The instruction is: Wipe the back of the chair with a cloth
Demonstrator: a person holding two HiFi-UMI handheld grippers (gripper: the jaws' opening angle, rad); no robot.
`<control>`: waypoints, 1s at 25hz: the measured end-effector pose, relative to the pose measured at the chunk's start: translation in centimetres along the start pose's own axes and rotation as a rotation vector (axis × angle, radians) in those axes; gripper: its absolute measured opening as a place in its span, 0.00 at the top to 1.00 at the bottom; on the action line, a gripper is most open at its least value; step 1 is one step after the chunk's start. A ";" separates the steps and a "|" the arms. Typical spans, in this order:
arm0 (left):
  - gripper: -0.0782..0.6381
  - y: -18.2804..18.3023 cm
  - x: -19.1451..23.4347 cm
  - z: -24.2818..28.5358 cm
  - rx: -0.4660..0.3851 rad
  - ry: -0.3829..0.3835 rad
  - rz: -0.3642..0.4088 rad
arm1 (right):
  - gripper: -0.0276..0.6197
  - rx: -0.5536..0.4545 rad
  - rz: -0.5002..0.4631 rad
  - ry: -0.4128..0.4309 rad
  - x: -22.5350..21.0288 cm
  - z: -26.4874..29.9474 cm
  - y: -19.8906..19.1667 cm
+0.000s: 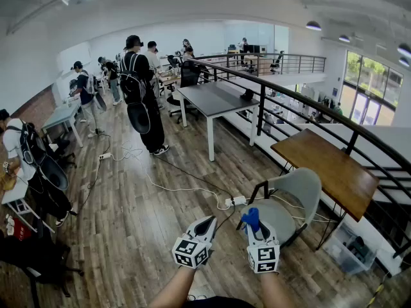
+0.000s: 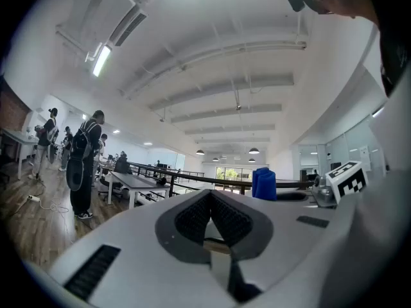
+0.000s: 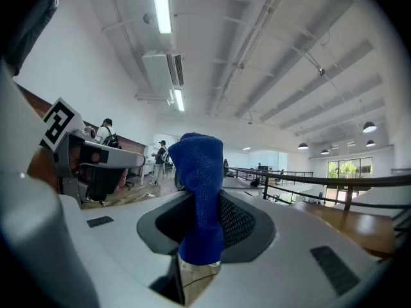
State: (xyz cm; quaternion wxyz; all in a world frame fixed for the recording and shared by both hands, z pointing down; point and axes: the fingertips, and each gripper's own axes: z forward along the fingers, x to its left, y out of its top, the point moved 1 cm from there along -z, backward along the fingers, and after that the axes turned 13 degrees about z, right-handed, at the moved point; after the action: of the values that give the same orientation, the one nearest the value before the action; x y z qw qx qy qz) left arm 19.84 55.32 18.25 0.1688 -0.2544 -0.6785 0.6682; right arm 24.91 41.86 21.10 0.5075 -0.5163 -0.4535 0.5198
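two grippers low centre in head view, side by side. left gripper (image 1: 208, 221) (image 2: 210, 201): jaws closed together, nothing between them. right gripper (image 1: 259, 233) (image 3: 204, 233): jaws clamped on blue cloth (image 1: 251, 219) (image 3: 200, 185), which stands up out of the jaws as a bunched roll.

just beyond right gripper: grey chair (image 1: 277, 215), seat toward the grippers, curved back (image 1: 306, 185) on far side. cloth is apart from the back. chair sits at edge of brown wooden table (image 1: 327, 167); table runs along black railing (image 1: 307, 106).

containers: one clear plastic bin (image 1: 350, 250) on floor under table, by railing. dark items inside, can't make out what.

floor: white power strip (image 1: 236, 201) w/ cables just left of chair. wood floor (image 1: 138, 220) ahead-left is open up to standing person (image 1: 140, 92) w/ backpack. beyond: long grey table (image 1: 212, 98) beside railing, more people further back.
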 end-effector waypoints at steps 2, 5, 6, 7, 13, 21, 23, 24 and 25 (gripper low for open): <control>0.88 -0.3 -0.4 -0.2 0.006 -0.017 -0.003 | 0.79 -0.003 0.012 0.003 0.5 0.0 -0.1; 0.88 -0.4 -0.8 -0.5 0.004 -0.039 -0.003 | 0.79 -0.012 0.015 0.009 1.3 0.0 -0.1; 0.88 -0.3 -0.7 -0.6 0.002 -0.042 -0.002 | 0.79 -0.013 0.013 0.009 1.6 0.1 -0.1; 0.88 -0.3 -0.6 -0.8 0.000 -0.042 0.000 | 0.79 -0.014 0.008 0.010 1.9 0.2 -0.1; 0.88 -0.6 0.4 -1.2 0.005 -0.050 -0.005 | 0.79 -0.032 0.001 0.013 3.2 0.8 0.6; 0.88 -1.6 2.3 -2.2 0.005 -0.079 -0.025 | 0.79 -0.087 0.057 0.021 5.0 1.5 0.8; 0.88 -2.0 3.1 -2.4 0.009 -0.085 -0.017 | 0.79 -0.086 0.032 0.007 5.8 2.0 0.6; 0.88 -2.2 3.5 -2.6 0.011 -0.092 -0.016 | 0.79 -0.091 0.029 0.001 6.3 2.2 0.6; 0.88 -2.4 3.9 -2.8 0.013 -0.102 -0.017 | 0.79 -0.100 0.031 -0.001 6.8 2.3 0.7</control>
State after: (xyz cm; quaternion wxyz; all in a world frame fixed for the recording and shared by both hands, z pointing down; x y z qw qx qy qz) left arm 17.98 59.84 20.32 0.1414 -0.2133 -0.6841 0.6830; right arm 22.86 48.72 20.03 0.4725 -0.5478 -0.4711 0.5046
